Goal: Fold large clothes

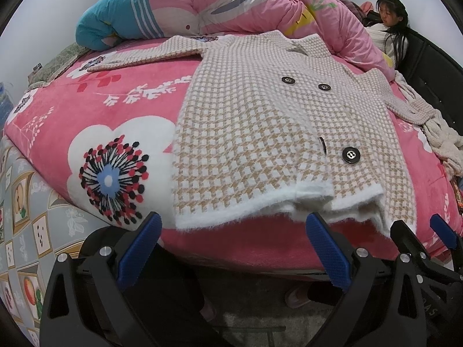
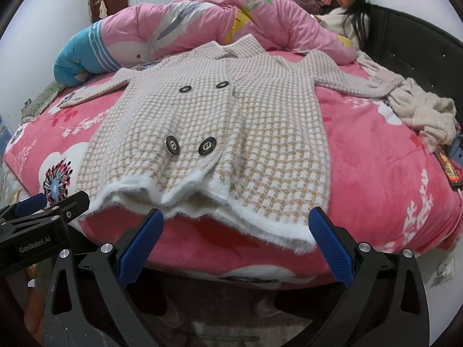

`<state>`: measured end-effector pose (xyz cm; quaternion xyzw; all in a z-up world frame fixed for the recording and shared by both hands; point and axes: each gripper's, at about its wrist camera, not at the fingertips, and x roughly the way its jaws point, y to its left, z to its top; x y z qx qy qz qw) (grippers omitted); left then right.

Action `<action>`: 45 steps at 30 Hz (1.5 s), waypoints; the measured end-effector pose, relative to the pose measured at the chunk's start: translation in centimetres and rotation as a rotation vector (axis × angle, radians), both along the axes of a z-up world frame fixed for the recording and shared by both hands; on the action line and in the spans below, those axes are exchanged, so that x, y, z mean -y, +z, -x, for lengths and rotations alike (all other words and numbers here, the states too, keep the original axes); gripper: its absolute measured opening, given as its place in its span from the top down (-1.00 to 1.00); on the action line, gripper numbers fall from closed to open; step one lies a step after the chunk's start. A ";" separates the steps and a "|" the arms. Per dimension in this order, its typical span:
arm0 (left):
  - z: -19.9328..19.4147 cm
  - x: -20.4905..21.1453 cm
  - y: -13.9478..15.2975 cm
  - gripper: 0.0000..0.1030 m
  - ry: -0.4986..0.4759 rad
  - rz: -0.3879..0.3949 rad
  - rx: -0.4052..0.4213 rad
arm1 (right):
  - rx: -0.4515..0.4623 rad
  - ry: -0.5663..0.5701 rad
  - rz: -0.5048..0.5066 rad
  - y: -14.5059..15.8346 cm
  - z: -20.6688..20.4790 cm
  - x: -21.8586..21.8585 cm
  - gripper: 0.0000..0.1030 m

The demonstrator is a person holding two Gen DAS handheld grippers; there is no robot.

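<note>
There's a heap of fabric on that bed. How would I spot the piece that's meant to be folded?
Start at the pink flowered bedspread that covers the bed. Spread flat across its middle, sleeves out to both sides, lies the coat. It alone is beige-and-white checked, with four dark round buttons and a fluffy white hem, unlike the bunched pink quilt behind it and the crumpled cream knit at its sleeve end.

A pink floral blanket [image 2: 376, 156] is spread over the bed. A pink quilt [image 2: 202, 26] is bunched up along the far edge, with a blue striped bit at its left end. A cream knit [image 2: 428, 112] is heaped near the right edge. A dark-haired person [image 2: 350, 8] is seen at the far right corner, against a black headboard [image 2: 419, 46].
</note>
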<state>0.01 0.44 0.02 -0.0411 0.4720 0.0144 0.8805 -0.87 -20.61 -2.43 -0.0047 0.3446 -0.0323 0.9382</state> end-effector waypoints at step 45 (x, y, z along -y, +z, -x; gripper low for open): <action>-0.2 -0.7 -0.4 -0.90 0.009 -0.005 -0.001 | 0.012 -0.010 0.006 0.1 -0.5 0.0 -0.87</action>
